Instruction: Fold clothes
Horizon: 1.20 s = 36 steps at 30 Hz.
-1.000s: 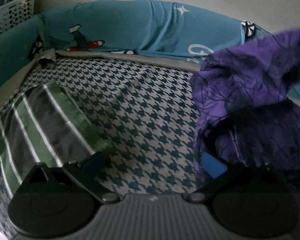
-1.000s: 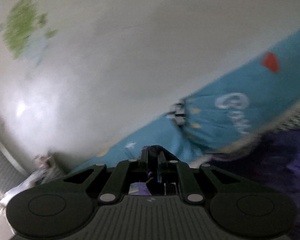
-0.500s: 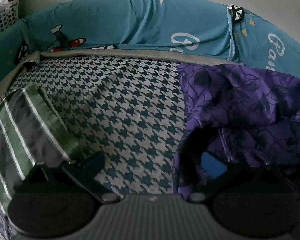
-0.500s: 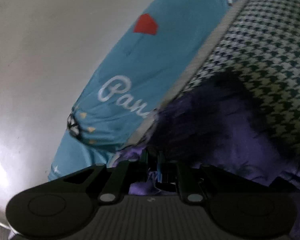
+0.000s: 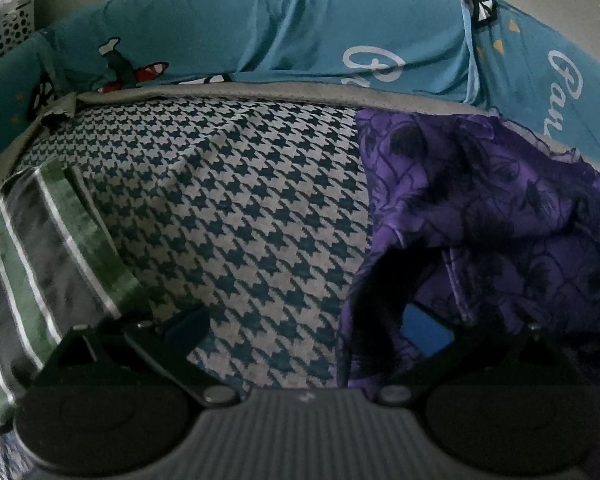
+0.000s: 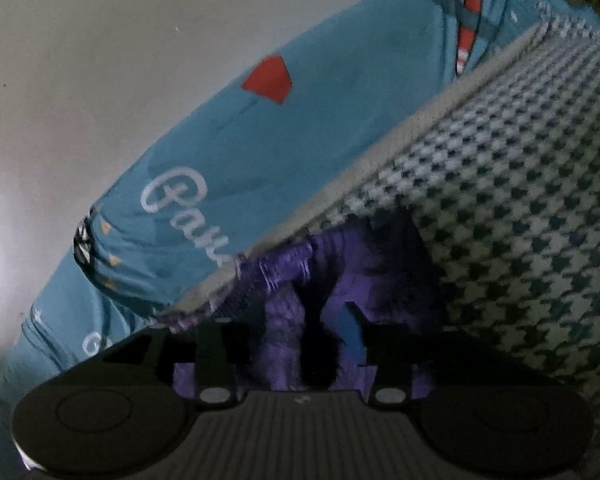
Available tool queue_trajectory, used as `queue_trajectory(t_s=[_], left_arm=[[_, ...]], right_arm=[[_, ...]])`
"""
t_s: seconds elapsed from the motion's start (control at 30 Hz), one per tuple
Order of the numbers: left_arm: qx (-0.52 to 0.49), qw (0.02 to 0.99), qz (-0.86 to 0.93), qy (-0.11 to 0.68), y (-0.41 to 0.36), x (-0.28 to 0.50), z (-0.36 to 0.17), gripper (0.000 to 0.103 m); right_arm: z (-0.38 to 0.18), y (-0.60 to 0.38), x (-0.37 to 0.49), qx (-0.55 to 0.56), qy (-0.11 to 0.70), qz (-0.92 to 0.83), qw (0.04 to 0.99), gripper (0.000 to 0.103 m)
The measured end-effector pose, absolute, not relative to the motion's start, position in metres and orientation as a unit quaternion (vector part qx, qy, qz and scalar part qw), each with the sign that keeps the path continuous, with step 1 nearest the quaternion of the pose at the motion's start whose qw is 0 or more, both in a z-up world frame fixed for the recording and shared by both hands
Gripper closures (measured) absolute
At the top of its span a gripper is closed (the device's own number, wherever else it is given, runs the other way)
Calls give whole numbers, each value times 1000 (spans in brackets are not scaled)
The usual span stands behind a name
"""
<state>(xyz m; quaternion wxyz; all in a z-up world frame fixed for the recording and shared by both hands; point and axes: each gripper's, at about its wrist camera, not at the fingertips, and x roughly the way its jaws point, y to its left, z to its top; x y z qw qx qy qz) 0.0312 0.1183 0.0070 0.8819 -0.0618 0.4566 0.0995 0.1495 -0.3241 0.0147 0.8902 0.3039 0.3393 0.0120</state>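
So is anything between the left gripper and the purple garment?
Nothing visible. The left gripper stands open over the houndstooth sheet, and the purple garment already drapes over its right finger. The striped green garment lies on the opposite side.

I see a bed with a houndstooth sheet, dimly lit. Teal printed bolsters run along its far edge against a plain pale wall. Beyond the bed's far-left corner stands a perforated white basket.
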Motion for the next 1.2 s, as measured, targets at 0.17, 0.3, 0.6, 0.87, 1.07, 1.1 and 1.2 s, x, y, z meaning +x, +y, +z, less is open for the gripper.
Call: queue_trajectory(t_s=[0.17, 0.3, 0.6, 0.87, 1.07, 1.1, 1.2], left_arm=[[-61, 882, 94, 459, 113, 32, 5, 0], [-59, 881, 93, 460, 113, 33, 4, 0], [-61, 879, 92, 464, 112, 33, 2, 0], [-52, 875, 107, 469, 115, 34, -2, 0], [-49, 867, 123, 480, 118, 34, -9, 0], [-48, 867, 124, 480, 118, 35, -9, 0], [-46, 867, 127, 480, 117, 35, -10, 0]], right_arm=[[-8, -321, 153, 322, 376, 35, 868, 61], [-14, -304, 153, 307, 386, 46, 869, 61], [-26, -290, 152, 302, 381, 20, 873, 82], [19, -296, 124, 286, 333, 17, 898, 89], [20, -296, 115, 204, 366, -22, 908, 86], [16, -294, 116, 190, 376, -19, 907, 85], [10, -297, 114, 206, 392, -23, 896, 83]])
